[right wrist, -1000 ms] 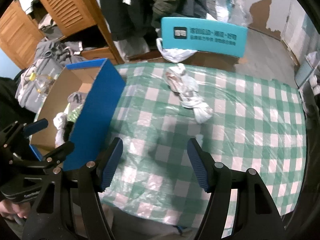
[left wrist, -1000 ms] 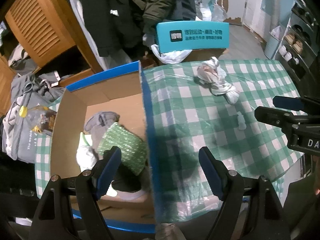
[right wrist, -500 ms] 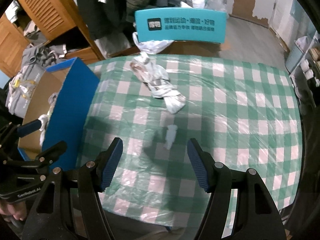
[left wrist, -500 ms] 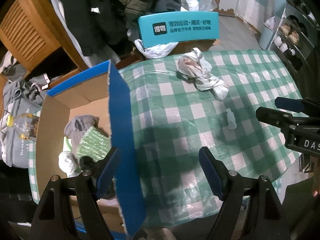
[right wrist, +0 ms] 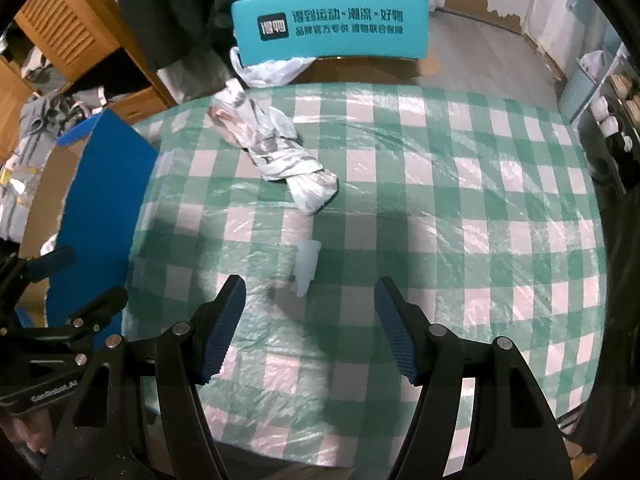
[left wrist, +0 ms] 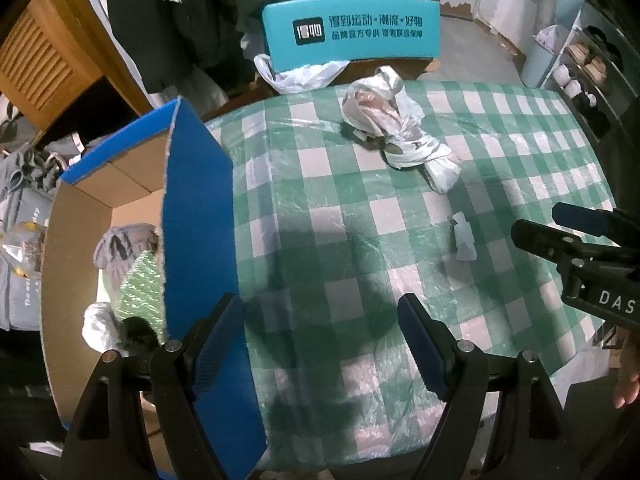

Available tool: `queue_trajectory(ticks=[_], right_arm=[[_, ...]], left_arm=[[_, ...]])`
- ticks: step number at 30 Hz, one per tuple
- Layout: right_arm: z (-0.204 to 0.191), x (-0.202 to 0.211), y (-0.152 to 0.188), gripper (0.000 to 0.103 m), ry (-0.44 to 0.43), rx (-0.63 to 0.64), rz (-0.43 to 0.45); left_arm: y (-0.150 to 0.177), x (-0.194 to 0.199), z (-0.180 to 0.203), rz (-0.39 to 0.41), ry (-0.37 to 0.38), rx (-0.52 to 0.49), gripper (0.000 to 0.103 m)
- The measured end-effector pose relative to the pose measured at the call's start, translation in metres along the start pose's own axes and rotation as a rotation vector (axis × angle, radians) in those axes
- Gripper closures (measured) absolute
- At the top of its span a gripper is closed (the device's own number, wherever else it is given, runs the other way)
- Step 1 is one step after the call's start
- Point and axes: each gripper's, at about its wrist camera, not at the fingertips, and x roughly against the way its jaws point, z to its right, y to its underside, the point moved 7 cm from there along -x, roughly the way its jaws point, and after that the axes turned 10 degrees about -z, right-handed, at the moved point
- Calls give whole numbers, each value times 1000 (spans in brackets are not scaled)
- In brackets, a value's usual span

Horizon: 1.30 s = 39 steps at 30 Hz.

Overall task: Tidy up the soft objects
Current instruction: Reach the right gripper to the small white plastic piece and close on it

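Observation:
A crumpled white and grey cloth bundle lies on the far part of the green checked table. A small pale scrap lies nearer, just ahead of my right gripper, which is open and empty. My left gripper is open and empty too, above the table beside the blue wall of a cardboard box. Inside the box lie a grey knit piece, a green textured piece and a white piece.
A teal chair back with a white plastic bag stands behind the table. Dark coats hang by a wooden louvred cabinet. Grey bags sit to the left, a shoe rack to the right.
Both grippers have sunk and moved over the table, away from the box. The box has slid to the left in both views and the cloth bundle looms larger. Jaw openings are the same.

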Motion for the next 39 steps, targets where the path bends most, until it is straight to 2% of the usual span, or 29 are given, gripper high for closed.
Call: queue_trajectory(ticks=[16, 31, 35, 39], right_arm=[[6, -58, -11, 36, 11, -10, -90], [13, -88, -16, 36, 33, -7, -143], [14, -94, -13, 48, 47, -5, -150], [13, -95, -11, 53, 63, 0, -145]], left_arm=[[-15, -42, 7, -72, 2, 3, 22], [-19, -73, 4, -140, 1, 15, 22], [-19, -74, 4, -143, 7, 13, 22], [-21, -78, -5, -144, 12, 15, 22]])
